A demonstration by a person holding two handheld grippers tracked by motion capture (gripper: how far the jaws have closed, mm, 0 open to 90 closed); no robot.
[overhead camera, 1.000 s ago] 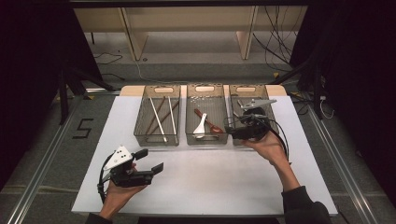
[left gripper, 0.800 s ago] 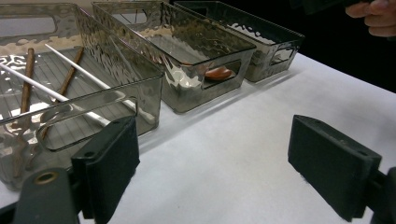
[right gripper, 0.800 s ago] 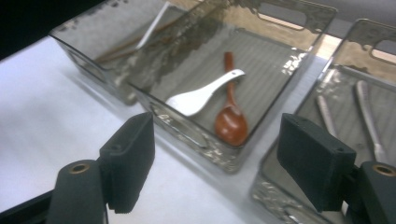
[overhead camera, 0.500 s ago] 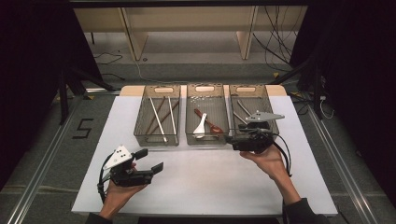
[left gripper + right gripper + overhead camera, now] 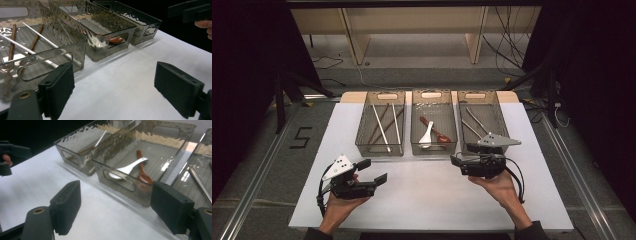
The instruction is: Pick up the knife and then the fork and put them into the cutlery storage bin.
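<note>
Hovering released and empty over the white tabletop [image 5: 422, 195], both the left gripper [image 5: 373, 178] and right gripper [image 5: 457, 162] should probably stay level, clear of the sorted trays [image 5: 433, 148].

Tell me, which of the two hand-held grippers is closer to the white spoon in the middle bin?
Right. The right gripper sits just in front of the white spoon, by the middle bin's near wall. The left gripper is farther back, toward the left bin.

right gripper [image 5: 455, 161] | withdrawn from right bin [image 5: 480, 123] | now over table [image 5: 422, 195], fingers apart
</note>
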